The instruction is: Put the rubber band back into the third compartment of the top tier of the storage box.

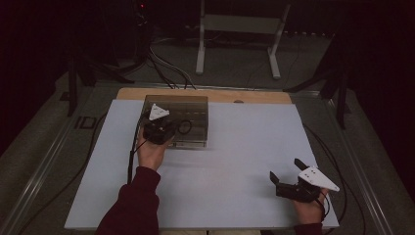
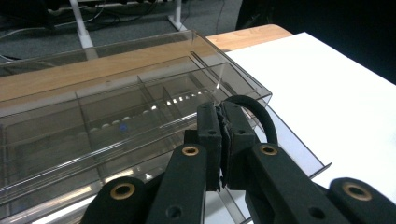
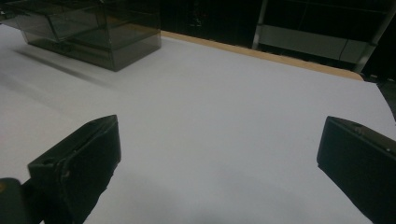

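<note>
Left tool (image 2: 223, 140) is clenched on a black loop (image 2: 259, 116) and hovers over the near right corner of the clear compartment box (image 1: 193, 105), which stands at the far left of the white worktop (image 1: 235, 147) with its long side across. Right tool (image 1: 286, 175) is released and holds nothing, well apart at the near right, so the left hand is much nearer to the box.

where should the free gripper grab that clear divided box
Grip the clear box by its right side wall, coming in from the right with the open right gripper. The wall is thin, upright and bare, and the left gripper is already at the front edge.
</note>
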